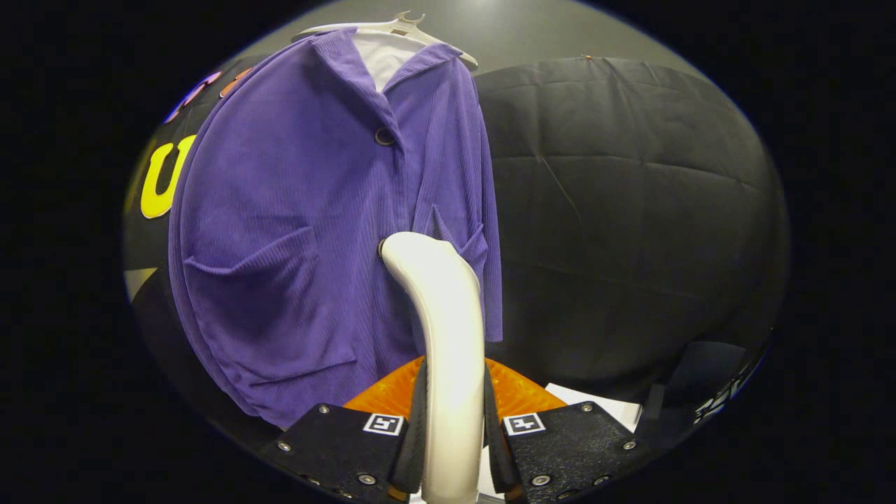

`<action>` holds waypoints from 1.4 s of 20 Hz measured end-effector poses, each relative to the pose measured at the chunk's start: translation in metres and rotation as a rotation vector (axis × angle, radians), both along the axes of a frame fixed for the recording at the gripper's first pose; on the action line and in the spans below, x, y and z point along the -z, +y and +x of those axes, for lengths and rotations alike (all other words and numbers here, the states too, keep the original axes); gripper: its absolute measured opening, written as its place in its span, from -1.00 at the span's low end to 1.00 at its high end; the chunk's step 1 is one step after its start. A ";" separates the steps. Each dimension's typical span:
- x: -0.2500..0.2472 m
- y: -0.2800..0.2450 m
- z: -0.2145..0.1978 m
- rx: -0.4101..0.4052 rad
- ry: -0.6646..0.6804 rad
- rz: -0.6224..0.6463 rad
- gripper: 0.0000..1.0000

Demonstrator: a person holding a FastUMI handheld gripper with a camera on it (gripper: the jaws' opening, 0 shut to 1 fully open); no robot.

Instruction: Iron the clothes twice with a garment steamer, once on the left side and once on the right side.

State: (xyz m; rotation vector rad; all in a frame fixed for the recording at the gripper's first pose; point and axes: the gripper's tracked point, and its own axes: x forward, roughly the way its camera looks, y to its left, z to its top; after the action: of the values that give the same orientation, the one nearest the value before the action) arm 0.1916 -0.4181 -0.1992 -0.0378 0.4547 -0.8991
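Steamer (448, 350) is pinched by its handle between the fingers (453, 448), head raised at 12 o'clock against the hanger-hung purple shirt (294, 231) near the placket, presumably so steam meets the fabric squarely.

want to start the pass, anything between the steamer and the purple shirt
Nothing visible. The gripper is shut on the white garment steamer, both jaws pressing its handle, and its head rises just ahead of the purple shirt on its hanger.

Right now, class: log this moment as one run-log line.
gripper: shut on steamer handle | steamer head: at purple shirt front, near middle | shirt: on hanger
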 end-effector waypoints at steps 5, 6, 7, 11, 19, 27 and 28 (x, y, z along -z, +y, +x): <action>0.040 0.011 -0.016 0.020 0.040 0.054 -0.25; 0.045 0.016 -0.021 0.022 0.045 0.065 -0.25; 0.051 0.021 -0.024 0.018 0.049 0.073 -0.25; 0.058 0.067 -0.031 -0.083 0.067 0.089 -0.25; 0.002 0.165 -0.089 -0.247 0.027 0.073 -0.25; -0.094 0.227 -0.174 -0.344 -0.058 -0.006 -0.25; -0.105 0.236 -0.181 -0.359 -0.069 -0.014 -0.25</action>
State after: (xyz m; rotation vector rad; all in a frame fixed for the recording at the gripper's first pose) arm 0.0105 -0.1822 -0.0941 -0.0978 0.3626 -0.5484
